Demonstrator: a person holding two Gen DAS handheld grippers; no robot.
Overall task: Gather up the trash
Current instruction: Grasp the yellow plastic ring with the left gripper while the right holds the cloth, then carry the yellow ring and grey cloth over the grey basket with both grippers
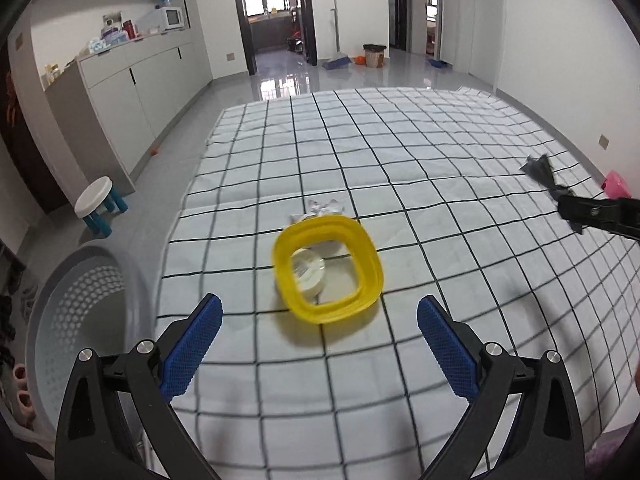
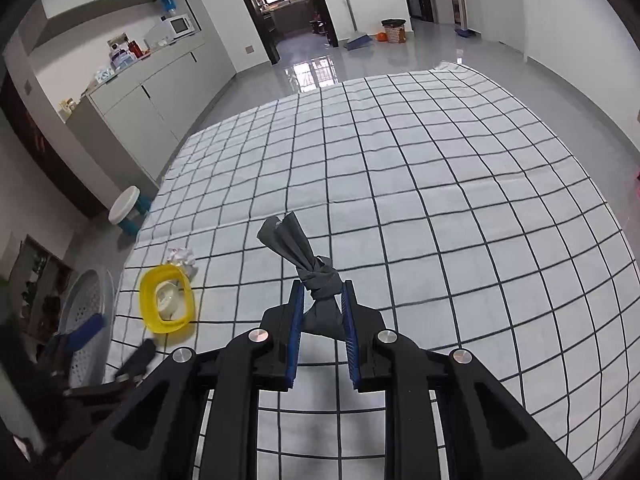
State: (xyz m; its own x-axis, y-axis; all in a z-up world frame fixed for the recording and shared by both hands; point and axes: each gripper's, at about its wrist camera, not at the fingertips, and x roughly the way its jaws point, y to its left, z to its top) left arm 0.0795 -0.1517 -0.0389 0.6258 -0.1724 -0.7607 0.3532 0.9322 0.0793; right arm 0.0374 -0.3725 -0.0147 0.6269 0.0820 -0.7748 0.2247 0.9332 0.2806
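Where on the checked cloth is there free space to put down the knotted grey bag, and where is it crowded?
The checked cloth is bare over its whole far and right part, beyond the knotted grey bag in the right gripper. It is crowded only near the left edge: the yellow container with crumpled paper behind it, next to the white perforated basket.

The bed is spread with a white checked sheet (image 1: pixel 400 152) ruled in dark lines, smooth nearly all over. Near its left edge lies a yellow squarish container (image 1: pixel 326 270) tipped on its side (something clear and round sits inside it), and just beyond it, touching or almost, a crumpled white paper wad (image 1: pixel 324 208).
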